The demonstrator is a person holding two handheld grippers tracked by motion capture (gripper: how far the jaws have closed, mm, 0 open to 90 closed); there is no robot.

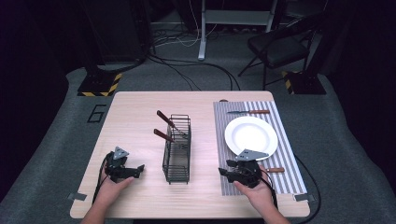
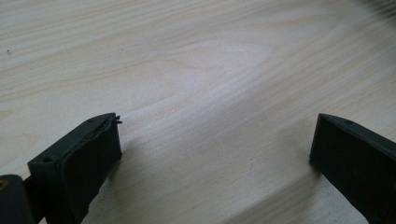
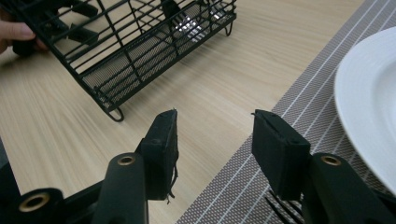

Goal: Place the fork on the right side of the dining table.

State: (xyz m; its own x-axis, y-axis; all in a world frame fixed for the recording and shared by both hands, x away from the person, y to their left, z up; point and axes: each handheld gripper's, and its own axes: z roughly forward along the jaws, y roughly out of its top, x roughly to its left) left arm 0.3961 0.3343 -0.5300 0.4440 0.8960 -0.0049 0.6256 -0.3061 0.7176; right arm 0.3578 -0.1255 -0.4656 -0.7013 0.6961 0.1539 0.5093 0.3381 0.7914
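Dark room, grey carpeted floor (image 1: pixel 46 140) with cables, a black folding chair (image 1: pixel 280 46) at upper right of the high view.

Desk (image 1: pixel 135 116): pale wood, centre of frame.

Wire basket (image 1: pixel 177 144): black, long and narrow, at desk centre. Two brown-handled utensils (image 1: pixel 164 126) lean out of its far end toward the upper left. In the right gripper view the basket fills the upper left, mesh floor and small wire feet visible.

Striped placemat (image 1: pixel 285 177): grey and white, right part of the desk.

White plate (image 1: pixel 251 135): round, on the placemat.

Knife (image 1: pixel 250 112): brown handle, lying crosswise on the placemat beyond the plate.

Second brown handle (image 1: pixel 275 170): on the placemat below the plate, just right of the right gripper; type of utensil cannot be told.

Left gripper (image 1: pixel 140 168): lower left of the desk, held in a hand, jaws spread wide over bare wood, holding nothing.

Right gripper (image 1: pixel 222 171): lower centre-right, at the placemat's left edge, jaws moderately apart, nothing between them.
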